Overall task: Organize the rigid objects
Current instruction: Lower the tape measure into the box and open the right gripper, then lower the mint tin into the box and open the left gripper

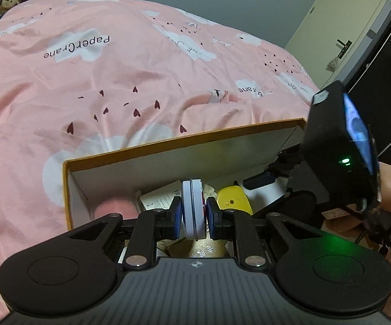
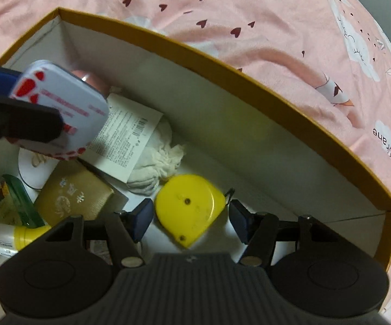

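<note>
The tape measure (image 2: 188, 208) lies on the box (image 2: 249, 86) floor directly between the right gripper's (image 2: 191, 218) half-open jaws; the left gripper (image 1: 194, 211) clamps a tin (image 1: 193, 208) edgewise, farther off.

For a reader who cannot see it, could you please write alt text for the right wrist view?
The open right gripper straddles a yellow round tape measure lying in an orange-rimmed cardboard box on a pink bedspread. At left, the left gripper holds a white tin with red paw prints above the clutter.
</note>
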